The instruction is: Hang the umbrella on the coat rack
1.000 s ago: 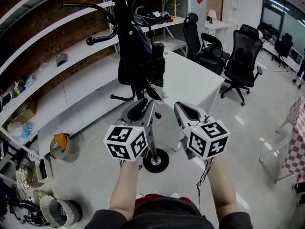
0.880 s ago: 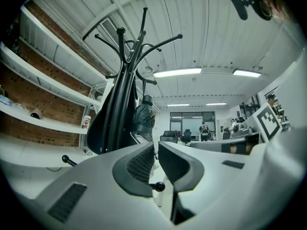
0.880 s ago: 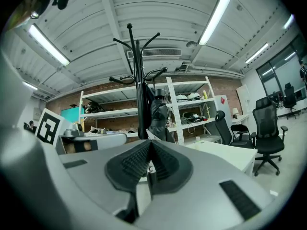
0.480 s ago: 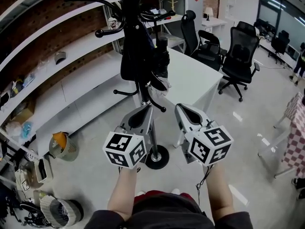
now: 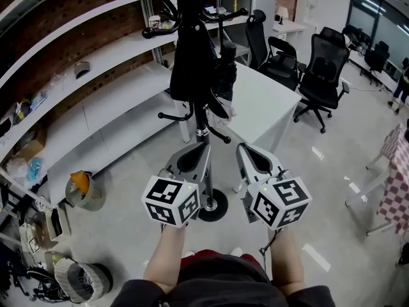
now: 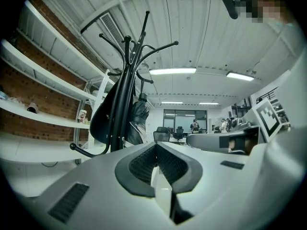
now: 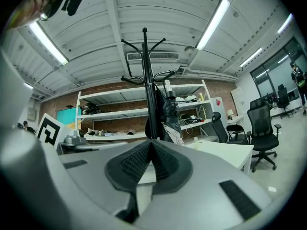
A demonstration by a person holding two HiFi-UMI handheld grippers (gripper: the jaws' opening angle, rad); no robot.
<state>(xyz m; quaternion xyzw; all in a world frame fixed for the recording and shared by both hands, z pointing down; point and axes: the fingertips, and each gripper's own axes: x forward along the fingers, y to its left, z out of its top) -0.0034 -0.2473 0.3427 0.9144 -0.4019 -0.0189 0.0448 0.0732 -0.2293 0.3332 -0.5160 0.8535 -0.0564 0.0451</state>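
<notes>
The black coat rack stands just ahead of me, its hooks spreading at the top of the head view. A folded black umbrella hangs from it beside a dark bag. The rack and umbrella also show in the left gripper view, and the rack and umbrella in the right gripper view. My left gripper is shut and empty, a short way in front of the pole. To its right my right gripper is shut and empty as well. Neither touches the rack.
The rack's round base sits on the floor between my grippers. A white table stands behind the rack, with black office chairs beyond it. White shelves line the brick wall on the left. A bin stands at lower left.
Both grippers have drawn back from the coat rack toward me and sunk a little in the picture. The umbrella stays hanging on the rack.
</notes>
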